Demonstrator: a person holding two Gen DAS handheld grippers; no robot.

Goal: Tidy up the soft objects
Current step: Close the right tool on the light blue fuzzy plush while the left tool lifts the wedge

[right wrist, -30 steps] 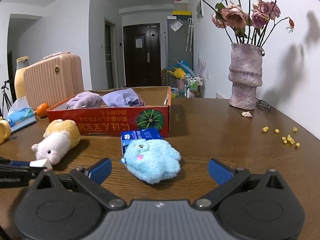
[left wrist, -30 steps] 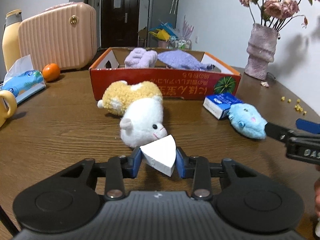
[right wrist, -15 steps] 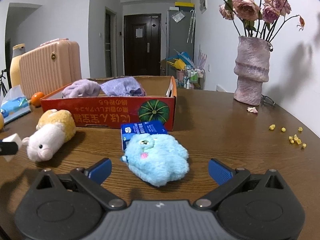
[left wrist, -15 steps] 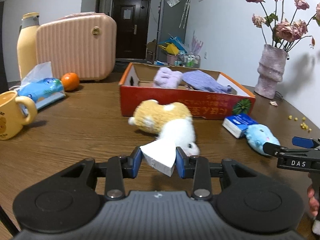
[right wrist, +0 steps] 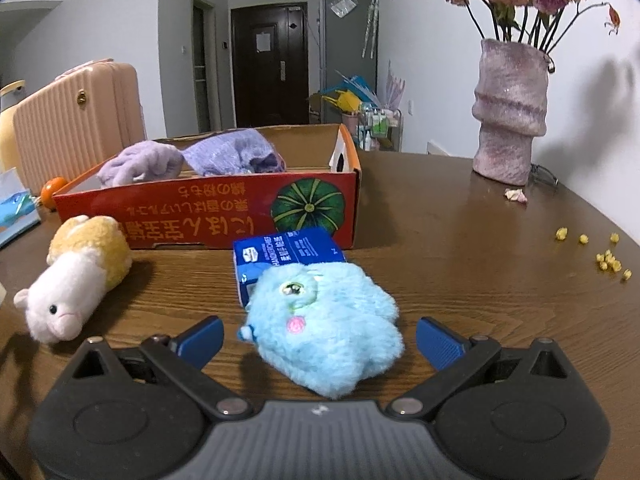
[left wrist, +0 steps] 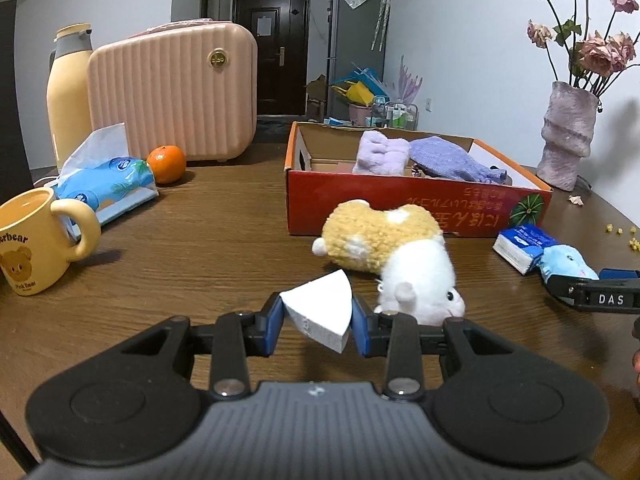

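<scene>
An open red box (left wrist: pixel 416 204) stands on the wooden table (left wrist: pixel 200 248). Inside it lie a pale lilac plush (left wrist: pixel 380 151) and, beside it, a purple knit cloth (left wrist: pixel 452 160); the rest of its floor shows bare cardboard.

The left gripper (left wrist: pixel 319 320) is clamped on a white foam wedge (left wrist: pixel 320 312), its blue pads pressing both sides, held above the table in front of the box. The right gripper (right wrist: pixel 318 338) stands wide apart and grips nothing; a blue plush (right wrist: pixel 324 320) lies on the table between its fingers, touching neither pad as far as can be seen.

The blue plush rests against a blue tissue pack (right wrist: pixel 286 254), which sits just before the box wall. A yellow-and-white plush (left wrist: pixel 390 252) lies on its side near the box front, just beyond the wedge, between the two grippers.

To the left stand a yellow mug (left wrist: pixel 32 240), a tissue packet (left wrist: pixel 104 184), an orange (left wrist: pixel 166 158), a pink case (left wrist: pixel 172 92) and a yellow flask (left wrist: pixel 68 88). A vase (right wrist: pixel 510 112) with dried roses stands at the right, with yellow crumbs (right wrist: pixel 608 260) scattered near the table edge.
</scene>
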